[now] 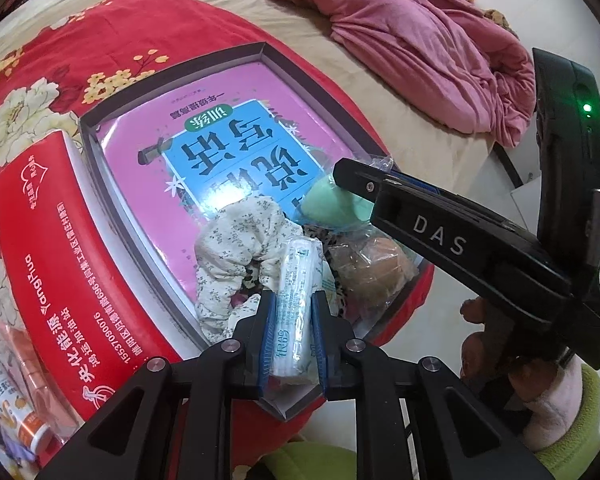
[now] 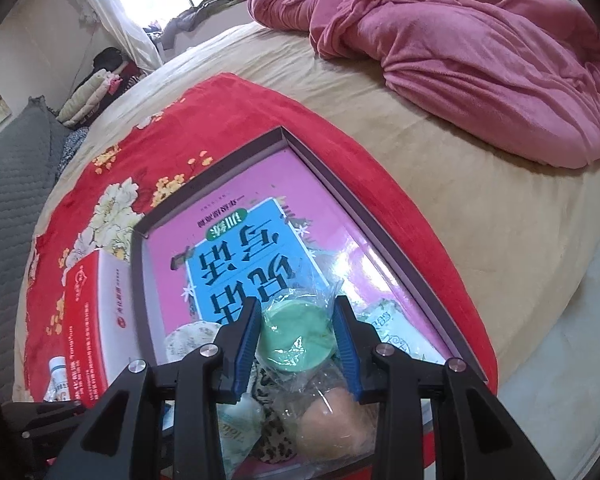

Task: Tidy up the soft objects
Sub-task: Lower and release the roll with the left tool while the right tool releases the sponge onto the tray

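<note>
A shallow grey box with a pink and blue printed bottom lies on a red floral blanket. In its near corner lie a floral scrunchie, a green sponge and a tan sponge in clear wrap. My left gripper is shut on a white wrapped roll over that corner. My right gripper straddles the bagged green sponge, its blue pads touching it; it also shows in the left wrist view. The tan sponge and a leopard-print piece lie below it.
A red box lid stands left of the box, with bottles beside it. A crumpled pink blanket covers the far right of the beige bed. Grey cushions lie at left. The bed edge and floor are to the right.
</note>
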The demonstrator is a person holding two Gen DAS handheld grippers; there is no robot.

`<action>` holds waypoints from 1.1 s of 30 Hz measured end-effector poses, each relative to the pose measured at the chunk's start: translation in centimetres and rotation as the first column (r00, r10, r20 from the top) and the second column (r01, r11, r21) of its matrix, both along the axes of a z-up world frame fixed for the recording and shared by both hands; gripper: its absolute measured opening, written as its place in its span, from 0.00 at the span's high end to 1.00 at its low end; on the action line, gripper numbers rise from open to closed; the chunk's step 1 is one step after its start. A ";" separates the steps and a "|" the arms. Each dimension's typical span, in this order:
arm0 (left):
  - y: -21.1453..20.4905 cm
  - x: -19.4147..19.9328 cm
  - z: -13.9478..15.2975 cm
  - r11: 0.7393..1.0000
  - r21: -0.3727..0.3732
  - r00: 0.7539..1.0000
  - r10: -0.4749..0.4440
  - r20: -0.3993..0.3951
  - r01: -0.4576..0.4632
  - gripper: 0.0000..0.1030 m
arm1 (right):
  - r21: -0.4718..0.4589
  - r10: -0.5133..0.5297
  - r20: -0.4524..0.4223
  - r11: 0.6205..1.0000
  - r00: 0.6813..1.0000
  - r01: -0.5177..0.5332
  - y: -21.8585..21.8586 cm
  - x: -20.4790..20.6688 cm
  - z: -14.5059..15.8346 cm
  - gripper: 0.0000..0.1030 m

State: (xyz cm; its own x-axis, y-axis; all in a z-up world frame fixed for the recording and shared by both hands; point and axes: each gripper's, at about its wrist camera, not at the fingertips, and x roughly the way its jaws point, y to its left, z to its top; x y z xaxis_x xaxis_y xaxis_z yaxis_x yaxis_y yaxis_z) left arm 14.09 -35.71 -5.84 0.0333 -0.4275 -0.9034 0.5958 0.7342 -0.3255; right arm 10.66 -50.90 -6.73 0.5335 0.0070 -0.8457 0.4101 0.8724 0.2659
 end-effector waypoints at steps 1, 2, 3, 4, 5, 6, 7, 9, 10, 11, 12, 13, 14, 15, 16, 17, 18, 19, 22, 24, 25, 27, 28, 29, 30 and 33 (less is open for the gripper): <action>0.0 0.0 0.0 1.000 0.001 1.000 0.001 0.000 -0.001 0.82 | -0.004 0.001 -0.002 1.000 1.000 -0.001 0.0 0.0 -0.1 0.63; 0.0 0.0 0.0 1.000 0.001 1.000 0.002 0.002 -0.002 0.82 | -0.008 0.001 -0.004 1.000 1.000 -0.001 0.0 0.1 -0.1 0.63; 0.0 0.0 0.0 1.000 0.001 1.000 0.001 0.004 -0.001 0.82 | -0.012 0.001 -0.005 1.000 1.000 -0.001 0.0 0.1 -0.2 0.63; 0.0 0.0 0.0 1.000 0.003 1.000 0.002 0.005 -0.002 0.82 | -0.016 0.002 -0.008 1.000 1.000 -0.002 0.0 0.1 -0.2 0.63; 0.0 0.0 -0.1 1.000 0.003 1.000 0.003 0.005 -0.003 0.82 | -0.016 0.002 -0.009 1.000 1.000 -0.002 -0.1 0.1 -0.2 0.63; 0.0 0.0 -0.1 1.000 0.004 1.000 0.004 0.005 -0.004 0.82 | -0.017 0.001 -0.010 1.000 1.000 -0.001 -0.1 0.1 -0.2 0.62; 0.0 0.0 -0.1 1.000 0.005 1.000 0.005 0.005 -0.005 0.82 | -0.018 0.001 -0.013 1.000 1.000 -0.001 -0.1 0.2 -0.2 0.62; 0.0 0.1 0.0 1.000 0.007 1.000 0.004 0.007 -0.005 0.82 | -0.018 0.003 -0.018 1.000 1.000 -0.003 -0.2 0.3 -0.2 0.61; 0.0 0.1 0.0 1.000 0.005 1.000 0.004 0.007 -0.004 0.82 | -0.016 0.006 -0.020 1.000 1.000 -0.006 -0.2 0.4 -0.2 0.60; 0.0 0.1 0.0 1.000 0.006 1.000 0.006 0.009 -0.006 0.82 | -0.020 0.008 -0.022 1.000 1.000 -0.009 -0.2 0.4 -0.2 0.58; 0.0 0.1 0.0 1.000 0.007 1.000 0.007 0.009 -0.007 0.82 | -0.033 0.008 -0.023 0.999 1.000 -0.009 -0.2 0.4 -0.1 0.55; 0.0 0.1 0.0 1.000 0.006 1.000 0.006 0.008 -0.006 0.82 | -0.043 0.007 -0.023 0.999 1.000 -0.008 -0.2 0.4 0.0 0.51; 0.0 0.1 0.0 1.000 0.009 1.000 0.007 0.008 -0.007 0.82 | -0.047 0.005 -0.022 0.999 1.000 -0.006 -0.3 0.4 0.1 0.50; 0.0 0.1 -0.1 1.000 0.010 1.000 0.009 0.006 -0.009 0.82 | -0.051 0.004 -0.018 0.999 1.000 -0.005 -0.4 0.2 0.2 0.48; 0.0 0.0 -0.1 1.000 0.011 1.000 0.009 0.006 -0.010 0.82 | -0.053 0.003 -0.015 0.999 1.000 -0.004 -0.4 0.1 0.3 0.48; 0.0 0.0 -0.1 1.000 0.012 1.000 0.009 0.007 -0.009 0.82 | -0.053 0.000 -0.013 0.999 1.000 -0.001 -0.5 0.0 0.4 0.48; 0.0 0.0 -0.1 1.000 0.013 1.000 0.009 0.010 -0.009 0.82 | -0.053 -0.003 -0.011 0.999 1.000 0.003 -0.6 -0.1 0.5 0.48; -0.1 0.0 -0.1 1.000 0.016 1.000 0.009 0.012 -0.009 0.82 | -0.054 -0.007 -0.011 0.999 1.000 0.006 -0.7 -0.2 0.5 0.48; -0.1 -0.1 0.0 1.000 0.020 1.000 0.007 0.015 -0.007 0.82 | -0.060 -0.017 -0.009 0.998 1.000 0.017 -1.0 -0.5 0.8 0.48; -0.2 -0.1 -0.1 1.000 0.025 1.000 0.004 0.018 -0.005 0.82 | -0.058 -0.025 -0.008 0.998 1.000 0.024 -1.2 -0.8 1.0 0.47; -0.3 -0.1 -0.1 1.000 0.030 1.000 0.004 0.021 -0.005 0.82 | -0.057 -0.028 -0.006 0.998 1.000 0.028 -1.3 -1.0 1.1 0.47; -0.3 -0.1 -0.1 0.999 0.037 1.000 0.003 0.028 -0.004 0.81 | -0.053 -0.031 -0.001 0.998 1.000 0.031 -1.5 -1.2 1.4 0.47; -0.4 -0.1 -0.1 0.999 0.042 0.999 0.004 0.035 -0.005 0.81 | -0.053 -0.036 0.001 0.998 0.999 0.036 -1.6 -1.4 1.5 0.47; -0.5 -0.2 -0.1 0.999 0.047 0.999 0.001 0.040 -0.003 0.80 | -0.051 -0.040 0.004 0.998 0.999 0.041 -1.7 -1.5 1.7 0.47; -0.5 -0.2 0.0 0.999 0.050 0.999 0.000 0.045 -0.002 0.80 | -0.048 -0.040 0.010 0.998 0.999 0.041 -1.7 -1.7 1.9 0.47; -0.5 -0.2 -0.1 0.997 0.071 0.998 0.003 0.065 -0.007 0.78 | -0.046 -0.047 0.021 0.998 0.999 0.047 -1.9 -1.9 2.4 0.47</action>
State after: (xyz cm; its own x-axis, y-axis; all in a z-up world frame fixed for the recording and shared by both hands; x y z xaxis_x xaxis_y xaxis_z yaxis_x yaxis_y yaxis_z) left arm 13.93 -36.25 -5.90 0.0949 -0.3621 -0.9273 0.6103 0.7571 -0.2331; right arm 8.71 -52.81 -4.31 0.5491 -0.0573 -0.8338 0.4460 0.8638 0.2343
